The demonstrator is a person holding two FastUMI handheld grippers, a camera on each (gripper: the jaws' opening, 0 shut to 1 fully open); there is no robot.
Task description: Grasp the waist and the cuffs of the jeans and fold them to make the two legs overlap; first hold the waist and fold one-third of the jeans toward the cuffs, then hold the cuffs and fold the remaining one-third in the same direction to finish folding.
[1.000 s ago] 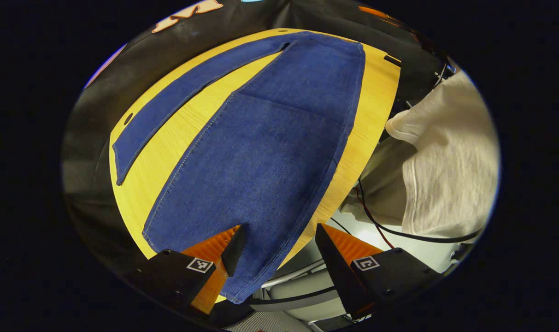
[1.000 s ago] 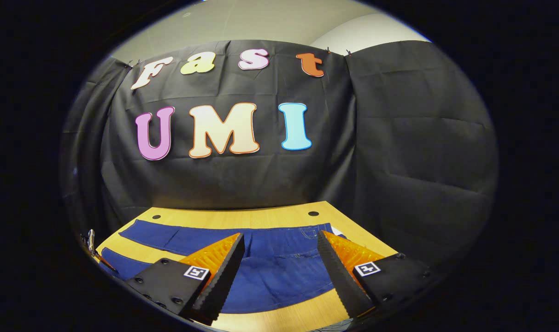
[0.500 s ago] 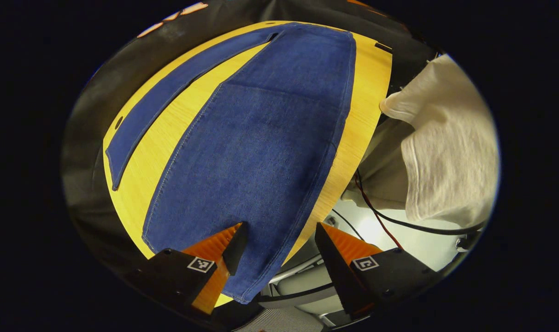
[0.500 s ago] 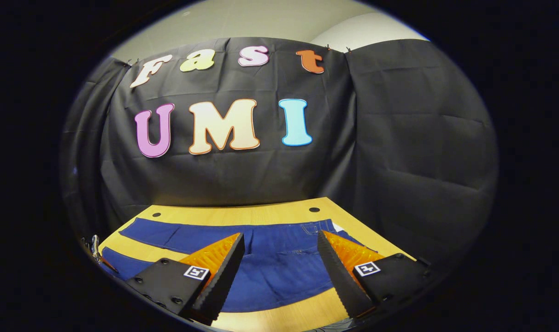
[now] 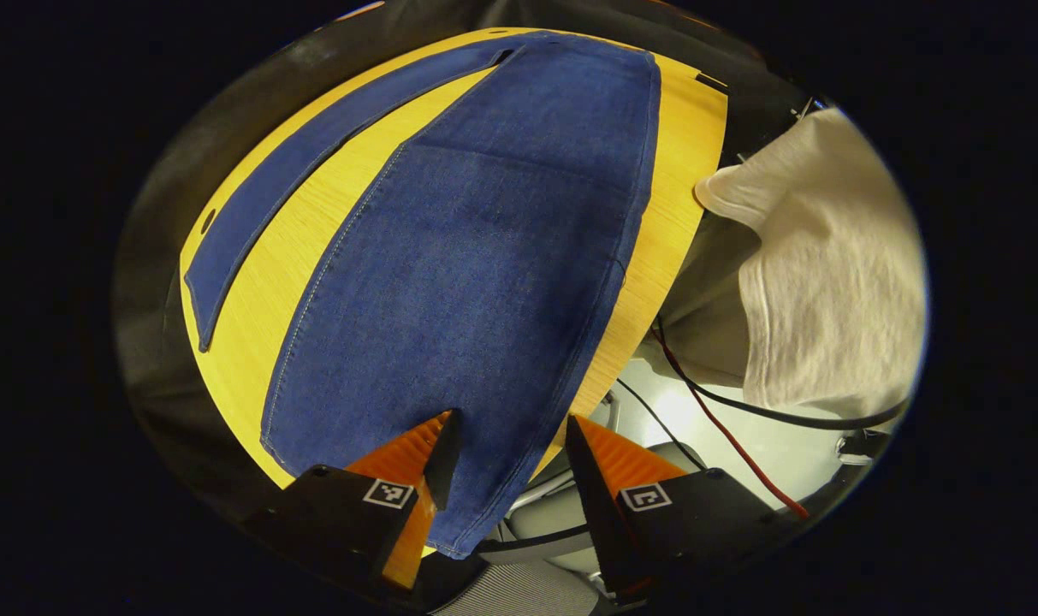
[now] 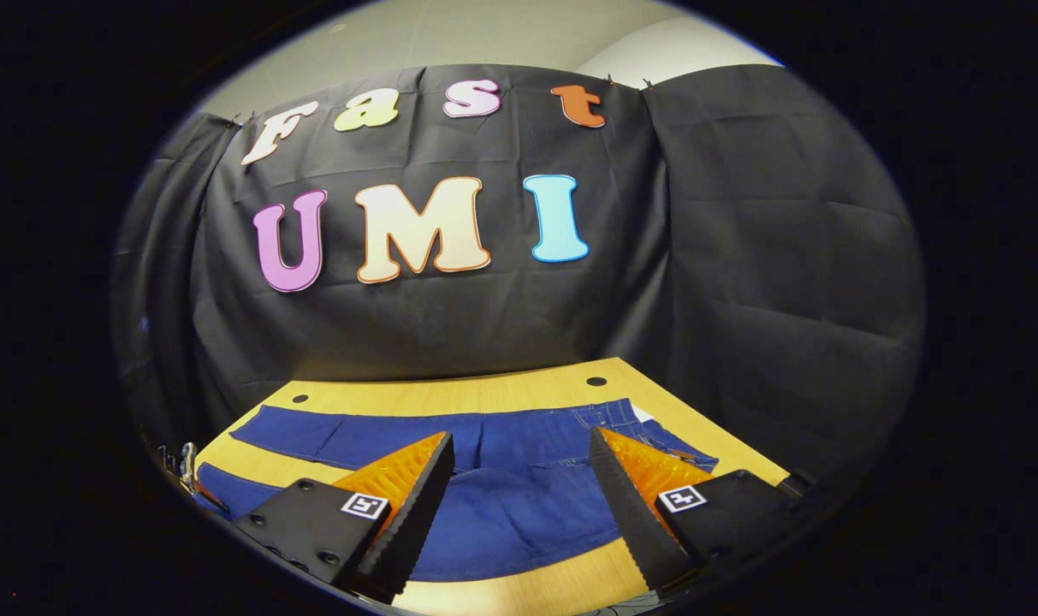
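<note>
Since a second ago, left tongs (image 5: 506, 445) have narrowed slightly around the near cuff, not yet clamped. Jeans (image 5: 476, 257) lie flat on the tabletop (image 5: 681, 188) (legs splayed apart). Right tongs (image 6: 523, 462) hover released above the waist.

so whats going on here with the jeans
A person holding two claws is starting to fold blue jeans spread flat on a wooden table. The left claw is open at the near leg's cuff. The right claw is open near the waist. Nothing is gripped or folded yet.
</note>
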